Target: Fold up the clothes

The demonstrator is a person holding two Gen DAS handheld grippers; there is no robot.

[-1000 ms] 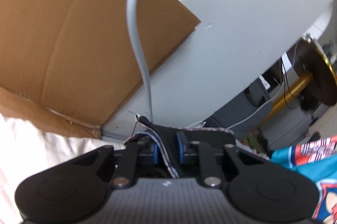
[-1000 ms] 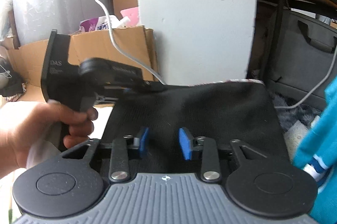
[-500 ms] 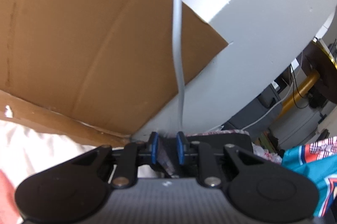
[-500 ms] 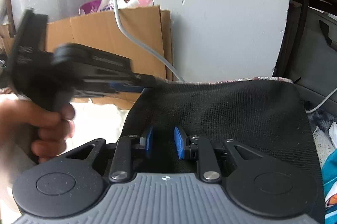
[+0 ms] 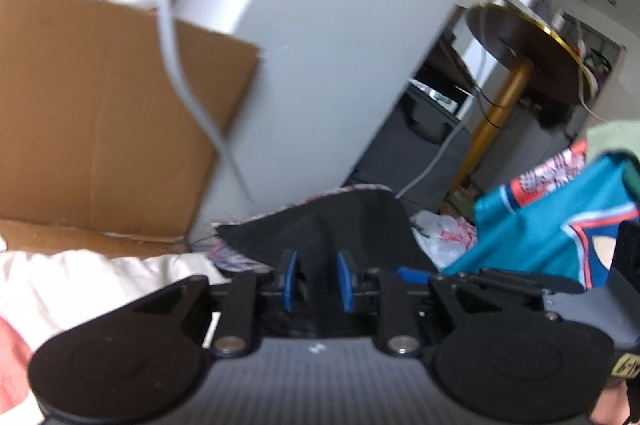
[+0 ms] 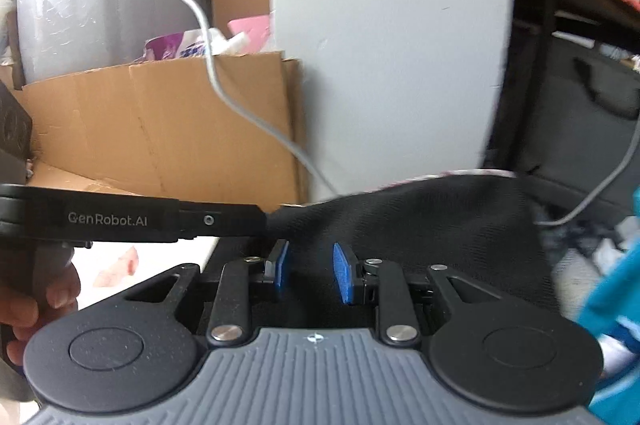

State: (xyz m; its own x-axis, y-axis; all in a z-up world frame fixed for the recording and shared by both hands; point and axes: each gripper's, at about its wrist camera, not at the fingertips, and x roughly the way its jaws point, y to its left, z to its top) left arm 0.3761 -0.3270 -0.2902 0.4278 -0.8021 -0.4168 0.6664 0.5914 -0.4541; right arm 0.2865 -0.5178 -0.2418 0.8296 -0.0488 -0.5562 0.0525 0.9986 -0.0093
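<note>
A black garment (image 5: 344, 225) with a patterned lining is held up between both grippers. My left gripper (image 5: 316, 281) has its blue pads closed on a fold of this black cloth. My right gripper (image 6: 308, 273) also holds the black garment (image 6: 420, 221) between its blue pads, with a wider gap. The left gripper (image 6: 264, 221) shows in the right wrist view, pinching the garment's left edge. The right gripper's fingers (image 5: 480, 279) show at the right in the left wrist view.
A cardboard box (image 5: 100, 113) and a large white cylinder (image 5: 340, 45) stand behind, with a grey cable (image 6: 240, 105) hanging. A teal printed shirt (image 5: 560, 225) lies at the right. A pale sheet (image 5: 80, 285) covers the surface. A round table (image 5: 532, 57) stands farther back.
The left gripper has swung right and tilted, so the box slid left. More of the black garment now shows ahead of it. The two grippers have come closer together.
</note>
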